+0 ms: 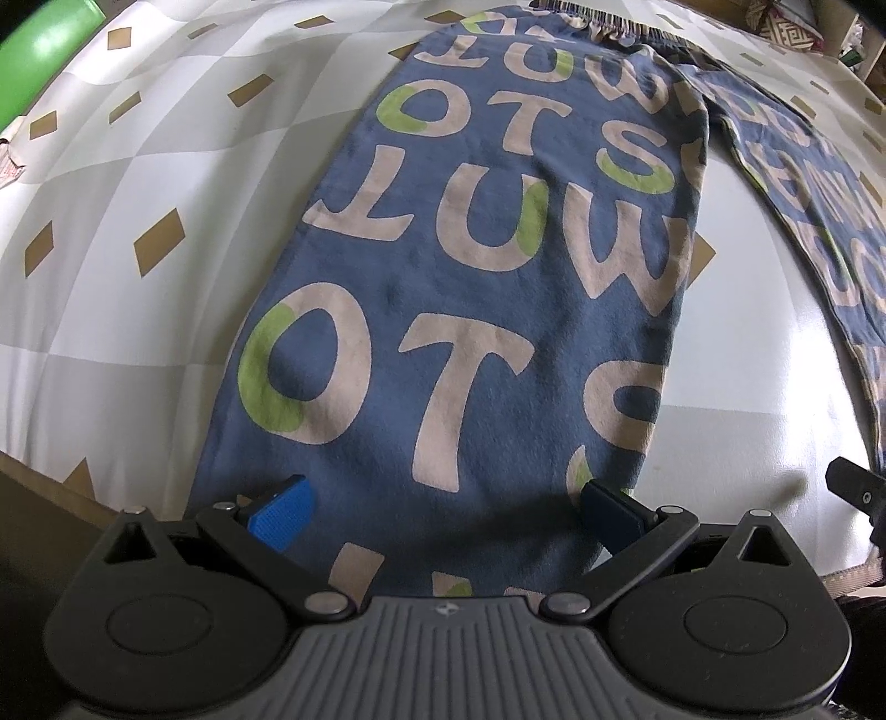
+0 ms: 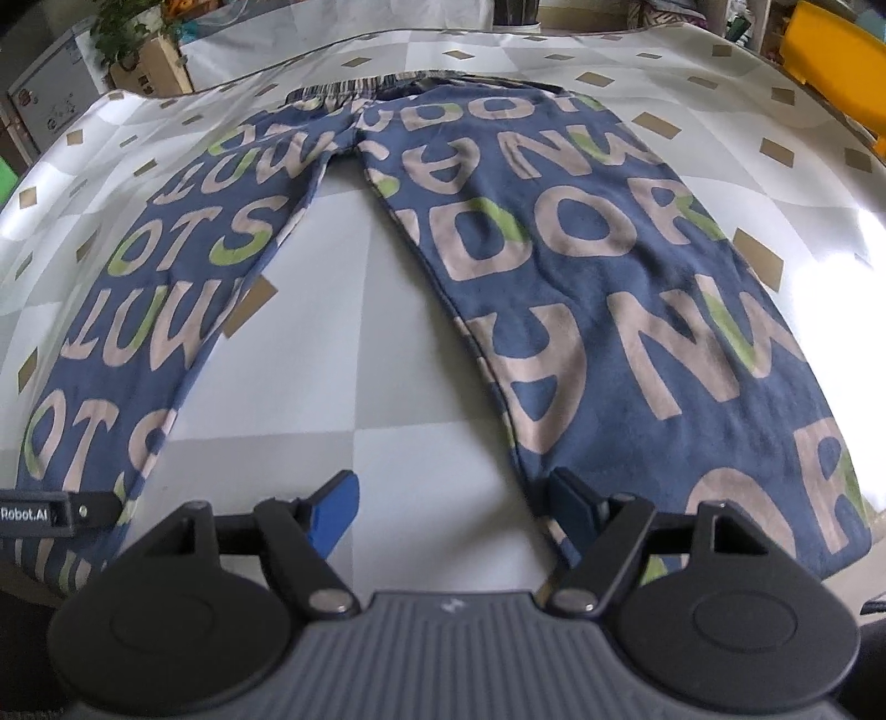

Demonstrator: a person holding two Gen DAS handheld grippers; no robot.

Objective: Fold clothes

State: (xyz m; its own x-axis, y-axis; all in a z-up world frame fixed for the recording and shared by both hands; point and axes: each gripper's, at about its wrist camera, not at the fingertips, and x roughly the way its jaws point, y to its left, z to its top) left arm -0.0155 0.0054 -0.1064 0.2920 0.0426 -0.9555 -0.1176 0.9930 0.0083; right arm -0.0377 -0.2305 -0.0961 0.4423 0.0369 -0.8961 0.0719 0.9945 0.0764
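Blue letter-print trousers [image 2: 554, 266] lie flat on the checked worktop [image 2: 354, 332], legs spread in a V. The left tool [image 1: 443, 512] hovers spread wide above one leg's cuff; the right tool [image 2: 448, 509], likewise released, hangs between the legs.

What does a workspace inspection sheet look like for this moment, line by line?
Surface: table under a grey-and-white checked cover with tan diamonds.
Job's things: blue lettered trousers lying flat, legs spread apart, waistband at the far end.
Clutter: nothing seen on the cover.
Grippers: left gripper open over the left leg's hem; right gripper open at the right leg's inner edge.
Cables: nothing seen.
Surroundings: potted plant, yellow bin, green object.
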